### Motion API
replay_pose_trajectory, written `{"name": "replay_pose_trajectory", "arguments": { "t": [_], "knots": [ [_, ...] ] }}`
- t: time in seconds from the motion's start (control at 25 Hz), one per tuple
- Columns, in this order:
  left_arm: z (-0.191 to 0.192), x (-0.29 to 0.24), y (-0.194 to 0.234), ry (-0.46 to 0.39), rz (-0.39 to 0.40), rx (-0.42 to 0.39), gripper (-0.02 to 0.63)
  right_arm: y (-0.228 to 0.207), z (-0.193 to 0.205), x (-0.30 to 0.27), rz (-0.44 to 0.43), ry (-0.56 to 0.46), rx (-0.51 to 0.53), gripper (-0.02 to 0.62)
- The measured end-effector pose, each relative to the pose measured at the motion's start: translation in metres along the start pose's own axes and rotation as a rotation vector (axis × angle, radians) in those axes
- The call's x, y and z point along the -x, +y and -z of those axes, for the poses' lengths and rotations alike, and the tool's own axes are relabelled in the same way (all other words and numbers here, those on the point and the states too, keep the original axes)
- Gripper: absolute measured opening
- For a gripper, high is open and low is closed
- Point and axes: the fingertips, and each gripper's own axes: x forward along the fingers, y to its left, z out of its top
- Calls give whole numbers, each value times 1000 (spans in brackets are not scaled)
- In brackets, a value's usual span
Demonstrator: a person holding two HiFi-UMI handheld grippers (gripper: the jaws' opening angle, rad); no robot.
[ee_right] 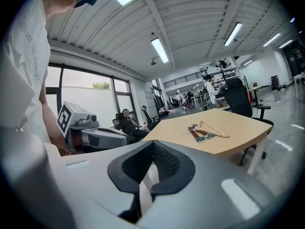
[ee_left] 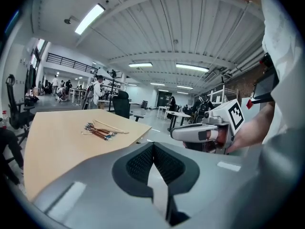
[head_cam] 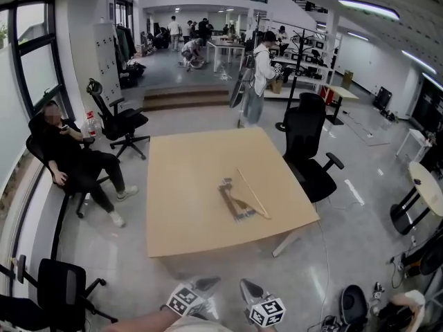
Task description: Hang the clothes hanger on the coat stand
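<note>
A wooden clothes hanger lies on the light wood table, right of its middle, resting against a darker clip hanger. Both gripper views show the pair further off: the hanger in the left one, the hanger in the right one. My left gripper and right gripper hover side by side below the table's near edge, well short of the hangers. The left gripper's jaws meet with nothing between them. The right gripper is likewise shut and empty. A black pole stand rises beyond the table's far right.
A black office chair stands at the table's right side, with another chair at the far left. A seated person is by the window on the left, and a standing person is behind the table. Desks and racks fill the background.
</note>
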Motion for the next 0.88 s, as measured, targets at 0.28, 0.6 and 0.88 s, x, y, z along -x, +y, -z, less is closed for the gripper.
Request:
{"name": "replay_pose_trajectory", "arguments": {
  "t": [0.28, 0.6, 0.88],
  "knots": [
    [-6, -19, 21, -1, -45, 16, 2, -32, -2, -15, -15, -3, -14, 14],
    [-10, -64, 79, 41, -31, 57, 2, -66, -33, -63, -5, 2, 5, 14],
    [-63, -101, 128, -12, 19, 31, 2, -103, -52, -112, 46, 64, 68, 14]
  ]
}}
